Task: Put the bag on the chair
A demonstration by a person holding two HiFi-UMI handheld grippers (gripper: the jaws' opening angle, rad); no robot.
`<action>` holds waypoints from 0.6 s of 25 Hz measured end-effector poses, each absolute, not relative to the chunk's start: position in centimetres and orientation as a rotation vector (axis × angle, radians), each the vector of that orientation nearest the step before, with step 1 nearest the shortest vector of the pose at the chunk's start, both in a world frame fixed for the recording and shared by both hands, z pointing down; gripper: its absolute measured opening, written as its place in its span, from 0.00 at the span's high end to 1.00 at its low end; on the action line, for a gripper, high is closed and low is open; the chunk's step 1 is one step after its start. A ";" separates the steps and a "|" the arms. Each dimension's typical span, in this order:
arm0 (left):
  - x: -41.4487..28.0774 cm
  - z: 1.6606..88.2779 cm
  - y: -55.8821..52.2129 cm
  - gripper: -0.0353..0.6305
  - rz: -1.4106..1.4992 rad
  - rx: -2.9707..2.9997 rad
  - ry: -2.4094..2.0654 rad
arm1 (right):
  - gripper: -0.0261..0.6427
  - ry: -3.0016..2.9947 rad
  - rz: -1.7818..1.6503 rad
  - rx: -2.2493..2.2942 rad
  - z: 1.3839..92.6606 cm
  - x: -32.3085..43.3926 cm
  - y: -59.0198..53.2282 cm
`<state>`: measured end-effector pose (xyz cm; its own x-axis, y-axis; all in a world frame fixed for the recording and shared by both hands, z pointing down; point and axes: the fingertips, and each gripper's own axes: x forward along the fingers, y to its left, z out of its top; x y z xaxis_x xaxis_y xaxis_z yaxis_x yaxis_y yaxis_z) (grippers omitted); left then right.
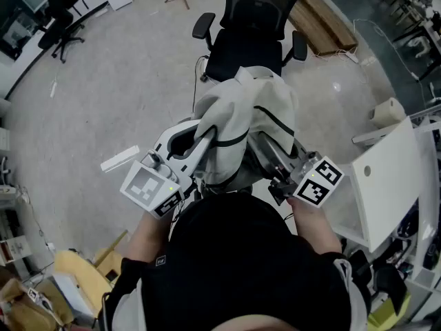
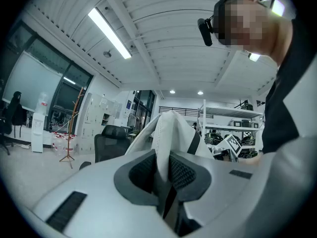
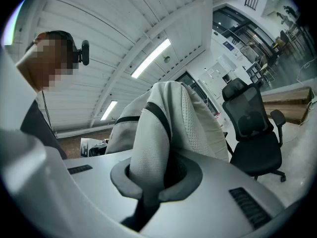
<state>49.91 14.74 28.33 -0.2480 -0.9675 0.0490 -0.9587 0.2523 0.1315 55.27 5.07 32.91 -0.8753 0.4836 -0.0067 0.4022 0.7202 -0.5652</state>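
Observation:
A light grey bag (image 1: pixel 244 119) with black trim hangs in the air between both grippers, just short of the black office chair (image 1: pixel 249 40). My left gripper (image 1: pixel 207 135) is shut on a white strap of the bag (image 2: pixel 166 138). My right gripper (image 1: pixel 265 147) is shut on a padded grey strap of the bag (image 3: pixel 153 148). The chair's seat (image 1: pixel 238 59) lies bare beyond the bag. In the right gripper view the chair (image 3: pixel 255 133) stands to the right, behind the bag. In the left gripper view the chair (image 2: pixel 111 145) shows to the left of the strap.
A white table (image 1: pixel 389 185) stands at my right, with a paper roll (image 1: pixel 387 112) beyond it. Wooden boards (image 1: pixel 324 19) lie behind the chair. A white strip (image 1: pixel 119 158) lies on the floor at the left. Another black chair (image 1: pixel 62 19) stands far left.

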 end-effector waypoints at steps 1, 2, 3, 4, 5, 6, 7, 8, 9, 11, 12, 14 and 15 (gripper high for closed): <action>49.8 28.2 14.7 0.86 -0.125 1.840 -2.390 | 0.91 -2.784 0.859 -0.720 32.8 55.2 5.1; 49.7 28.1 14.7 0.86 -0.134 1.834 -2.392 | 0.91 -2.786 0.855 -0.720 32.8 55.2 5.1; 49.7 28.0 14.7 0.86 -0.139 1.832 -2.394 | 0.91 -2.788 0.852 -0.721 32.7 55.1 5.1; 49.6 28.0 14.8 0.86 -0.140 1.831 -2.396 | 0.91 -2.790 0.849 -0.723 32.6 55.1 5.1; 49.6 28.0 14.8 0.86 -0.139 1.832 -2.398 | 0.91 -2.792 0.846 -0.724 32.6 55.1 5.2; 49.6 28.0 14.8 0.86 -0.137 1.833 -2.398 | 0.91 -2.794 0.843 -0.723 32.6 55.1 5.2; 49.6 28.0 14.8 0.86 -0.135 1.835 -2.397 | 0.91 -2.795 0.842 -0.720 32.6 55.1 5.2; 49.6 28.1 14.8 0.86 -0.134 1.837 -2.395 | 0.91 -2.796 0.840 -0.716 32.7 55.2 5.2; 49.6 28.1 14.8 0.86 -0.134 1.840 -2.394 | 0.91 -2.797 0.839 -0.711 32.7 55.2 5.2; 49.5 28.0 14.8 0.86 -0.137 1.845 -2.388 | 0.91 -2.799 0.837 -0.699 32.7 55.2 5.2; 49.5 28.1 14.8 0.86 -0.137 1.847 -2.385 | 0.91 -2.798 0.837 -0.692 32.7 55.1 5.2; 49.5 28.2 14.8 0.86 -0.141 1.852 -2.375 | 0.91 -2.794 0.837 -0.677 32.9 55.1 5.2; 49.4 28.3 14.8 0.86 -0.147 1.852 -2.367 | 0.91 -2.791 0.837 -0.669 33.1 55.0 5.3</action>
